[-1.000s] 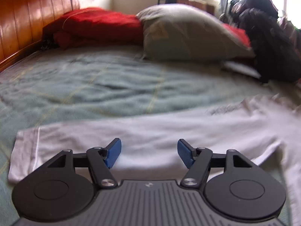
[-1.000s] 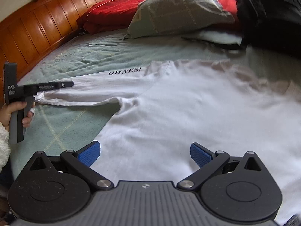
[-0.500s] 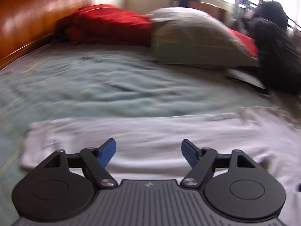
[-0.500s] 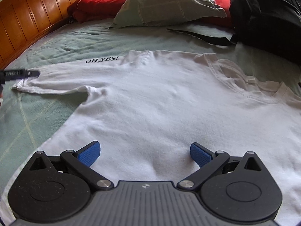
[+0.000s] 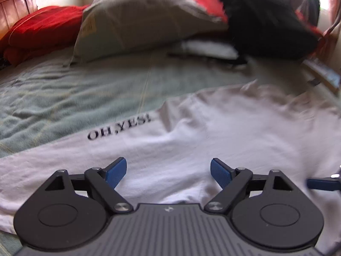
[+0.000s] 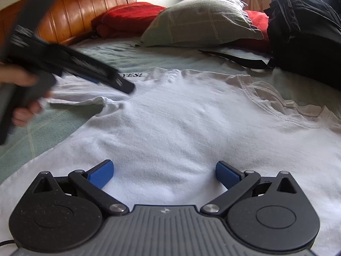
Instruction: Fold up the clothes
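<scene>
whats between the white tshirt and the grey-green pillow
Only bare green blanket separates the white T-shirt from the pillow, seen in the right wrist view.

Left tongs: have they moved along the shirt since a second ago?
Yes. In the right wrist view the left tongs have swept from the sleeve's end in toward the white shirt's body, now covering part of the OH,YES! print. Jaws opening, nothing between them.

left gripper (image 5: 168,171) has swung along the sleeve (image 5: 64,157), jaws opening
</scene>
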`<action>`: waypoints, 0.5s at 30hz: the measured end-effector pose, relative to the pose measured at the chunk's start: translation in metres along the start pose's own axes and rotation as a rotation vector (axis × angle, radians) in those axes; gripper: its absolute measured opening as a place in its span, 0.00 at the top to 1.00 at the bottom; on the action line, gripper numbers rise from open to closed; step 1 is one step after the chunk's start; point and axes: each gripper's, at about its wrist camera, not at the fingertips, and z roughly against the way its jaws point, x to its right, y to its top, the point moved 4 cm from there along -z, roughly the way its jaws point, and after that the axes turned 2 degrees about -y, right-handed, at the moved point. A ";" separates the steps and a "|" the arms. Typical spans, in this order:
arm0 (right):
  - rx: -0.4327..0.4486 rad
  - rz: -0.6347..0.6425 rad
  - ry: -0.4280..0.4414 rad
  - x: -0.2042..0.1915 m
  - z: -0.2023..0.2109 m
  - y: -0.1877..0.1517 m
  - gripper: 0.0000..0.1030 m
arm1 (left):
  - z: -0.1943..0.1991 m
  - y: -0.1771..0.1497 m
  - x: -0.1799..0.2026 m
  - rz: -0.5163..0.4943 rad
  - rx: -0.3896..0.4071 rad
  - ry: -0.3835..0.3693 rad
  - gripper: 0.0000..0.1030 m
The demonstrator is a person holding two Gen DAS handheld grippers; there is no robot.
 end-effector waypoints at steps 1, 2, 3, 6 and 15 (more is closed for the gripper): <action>0.005 0.000 0.005 0.001 0.001 -0.001 0.00 | -0.005 0.001 -0.002 0.010 0.000 0.004 0.10; 0.009 -0.001 0.009 0.001 0.001 -0.001 0.00 | -0.011 0.002 -0.003 0.019 0.002 0.009 0.06; 0.012 -0.001 0.013 0.001 0.002 -0.002 0.00 | -0.015 0.005 -0.005 0.024 0.013 0.014 0.04; 0.017 0.008 0.012 0.000 0.003 -0.003 0.00 | -0.032 0.021 -0.014 0.098 0.014 0.025 0.03; 0.017 0.015 0.002 0.000 0.003 -0.004 0.00 | -0.045 0.056 -0.033 0.172 0.010 0.126 0.06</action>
